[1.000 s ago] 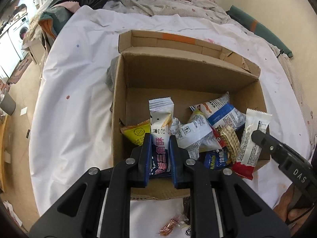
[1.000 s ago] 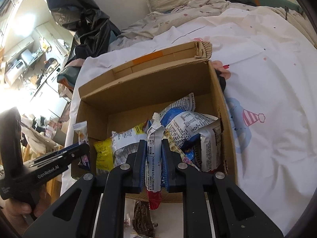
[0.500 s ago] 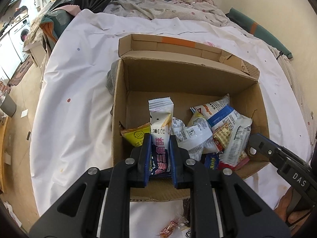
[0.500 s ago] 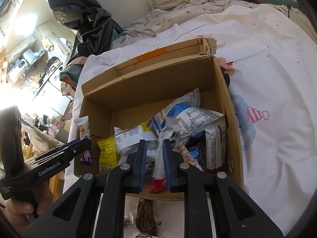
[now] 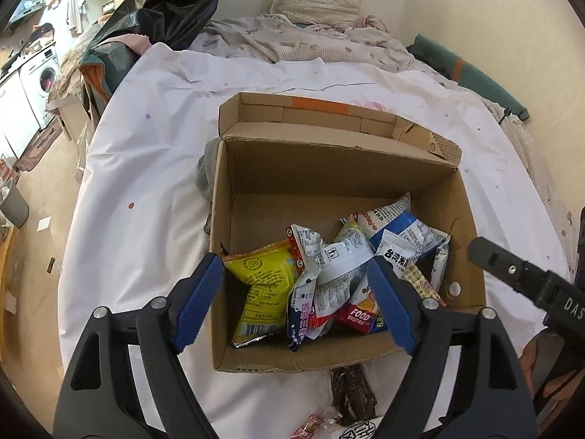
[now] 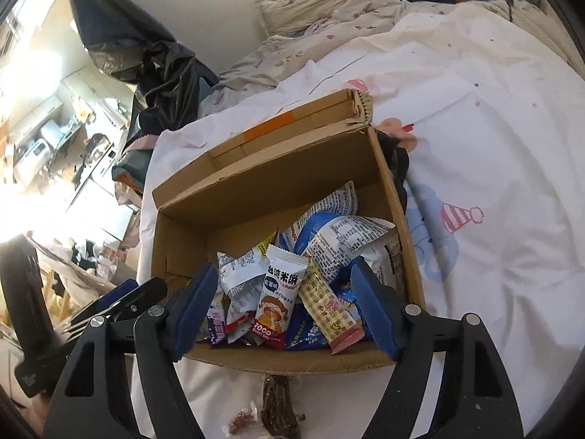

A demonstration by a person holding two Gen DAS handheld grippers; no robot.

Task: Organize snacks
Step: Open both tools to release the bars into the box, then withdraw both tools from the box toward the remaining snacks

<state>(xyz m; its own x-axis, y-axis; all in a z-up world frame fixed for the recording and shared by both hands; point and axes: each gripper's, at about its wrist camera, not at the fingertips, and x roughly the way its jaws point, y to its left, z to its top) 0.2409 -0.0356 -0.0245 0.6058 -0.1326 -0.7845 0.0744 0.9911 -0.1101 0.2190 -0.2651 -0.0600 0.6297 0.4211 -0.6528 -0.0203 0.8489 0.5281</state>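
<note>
An open cardboard box (image 5: pixel 329 175) (image 6: pixel 274 179) sits on the white sheet with several snack packets piled in its near half. My left gripper (image 5: pixel 294 261) hovers over the box's near left corner. Its jaws are opening, and nothing is pressed between the pads. Below it lie a yellow packet (image 5: pixel 267 285) and a blue-and-white packet (image 5: pixel 303 314). My right gripper (image 6: pixel 284 265) hangs over the near right part, jaws also opening and pads touching nothing. A white rice-cracker packet (image 6: pixel 278 292) with a red end lies loose on the pile beneath it.
A dark brown packet (image 5: pixel 351 391) (image 6: pixel 278 402) and a small red candy (image 5: pixel 307 428) lie on the sheet (image 5: pixel 146 190) in front of the box. Rumpled bedding and a pillow (image 5: pixel 314 3) lie beyond, with a black plastic bag (image 5: pixel 172 0) at the far left. The bed's edge drops to the floor on the left.
Both grippers went from shut on a packet to wide apart. The blue-and-white packet and the rice-cracker packet dropped onto the pile in the box.
</note>
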